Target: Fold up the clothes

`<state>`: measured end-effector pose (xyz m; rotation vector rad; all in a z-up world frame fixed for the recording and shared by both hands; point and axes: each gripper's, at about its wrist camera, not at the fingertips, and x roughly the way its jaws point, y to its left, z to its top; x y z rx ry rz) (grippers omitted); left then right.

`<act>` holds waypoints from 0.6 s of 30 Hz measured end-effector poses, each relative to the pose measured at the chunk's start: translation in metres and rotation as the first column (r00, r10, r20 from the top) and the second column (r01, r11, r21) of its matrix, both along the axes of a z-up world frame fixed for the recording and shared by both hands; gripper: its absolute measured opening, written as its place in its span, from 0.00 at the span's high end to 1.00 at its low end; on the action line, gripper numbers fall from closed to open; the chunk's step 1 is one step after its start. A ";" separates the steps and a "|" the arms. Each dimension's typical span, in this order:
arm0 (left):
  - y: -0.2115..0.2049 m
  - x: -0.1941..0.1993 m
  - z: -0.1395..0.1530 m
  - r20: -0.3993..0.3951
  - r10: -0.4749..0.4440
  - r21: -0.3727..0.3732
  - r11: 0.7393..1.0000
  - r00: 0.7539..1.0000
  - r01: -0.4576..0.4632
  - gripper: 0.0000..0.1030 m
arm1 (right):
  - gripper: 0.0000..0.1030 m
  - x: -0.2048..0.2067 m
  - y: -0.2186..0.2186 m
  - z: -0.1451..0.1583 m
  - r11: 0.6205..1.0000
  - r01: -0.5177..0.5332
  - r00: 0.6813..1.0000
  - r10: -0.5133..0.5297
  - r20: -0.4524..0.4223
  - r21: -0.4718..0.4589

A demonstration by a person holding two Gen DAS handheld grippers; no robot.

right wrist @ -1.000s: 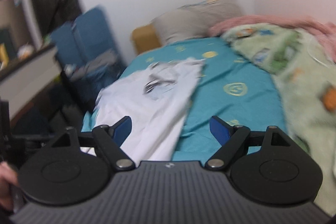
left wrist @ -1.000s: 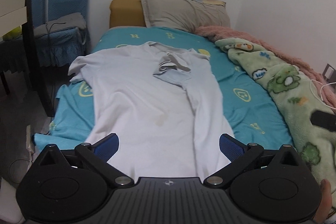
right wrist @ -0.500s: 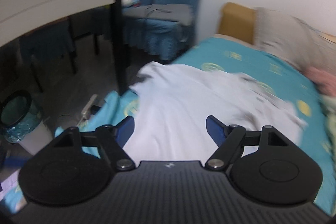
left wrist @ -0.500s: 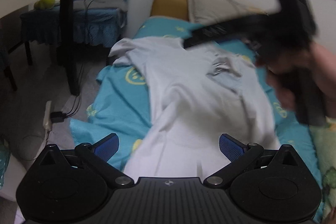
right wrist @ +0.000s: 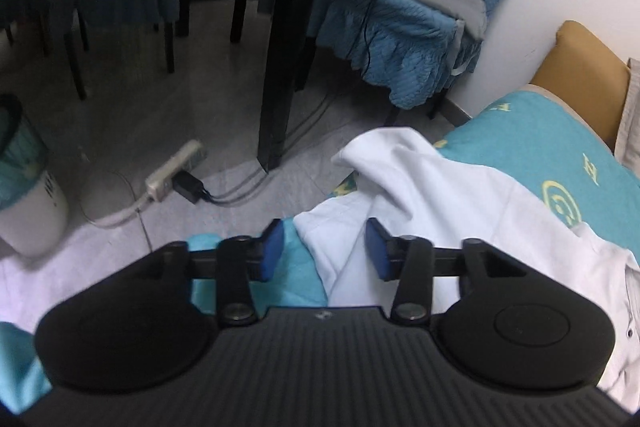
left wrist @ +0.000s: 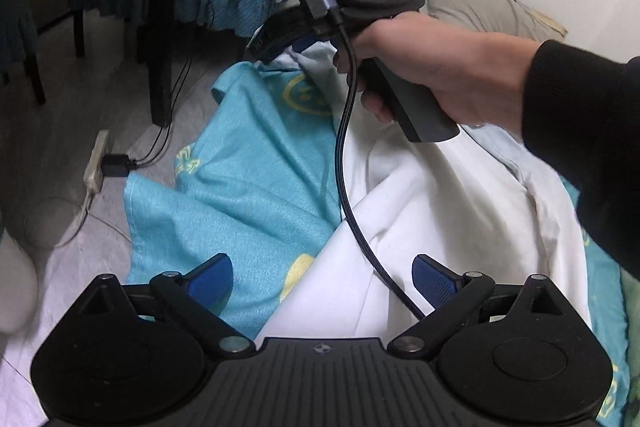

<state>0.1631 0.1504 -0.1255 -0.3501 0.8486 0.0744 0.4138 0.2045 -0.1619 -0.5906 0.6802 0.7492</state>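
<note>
On the floor at the left lies a white power strip (left wrist: pixel 95 163) with a black plug in it, near a black table leg (left wrist: pixel 162 15). Right of it the teal bedsheet (left wrist: pixel 248 163) hangs bunched over the bed's edge. The white shirt (left wrist: pixel 432 211) lies spread on that sheet, its near hem reaching down between the fingers of the left tongs (left wrist: pixel 322 277), which stand wide with nothing gripped. A black cable (left wrist: pixel 347 163) runs from the right-hand device across the shirt. Farther right a hand (left wrist: pixel 432 67) in a black sleeve holds that device's grip over the shirt's far sleeve.

In the right wrist view, the right tongs (right wrist: pixel 325 251) have just been closing and now stand narrow; a fold of the shirt's sleeve edge (right wrist: pixel 332 247) sits between the blue pads (right wrist: pixel 273 247). Whether the pads already press the cloth I cannot tell. To the right, the shirt (right wrist: pixel 460 211) stretches over the bedsheet (right wrist: pixel 560 155) toward the tan headboard (right wrist: pixel 580 67).
</note>
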 end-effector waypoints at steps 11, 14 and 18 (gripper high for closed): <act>0.000 -0.005 0.006 0.055 0.024 0.021 0.999 0.998 -0.026 0.05 | 0.97 -0.011 -0.050 0.057 0.973 0.145 0.966 -0.178 0.186 0.178; -0.002 -0.010 0.011 0.078 0.020 0.026 0.999 0.997 -0.022 0.05 | 0.97 -0.013 -0.090 0.085 0.931 0.239 0.924 -0.306 0.230 0.276; -0.007 -0.013 0.017 0.100 0.007 0.038 0.999 0.995 -0.011 0.05 | 0.97 -0.009 -0.166 0.103 0.829 0.407 0.837 -0.506 0.206 0.384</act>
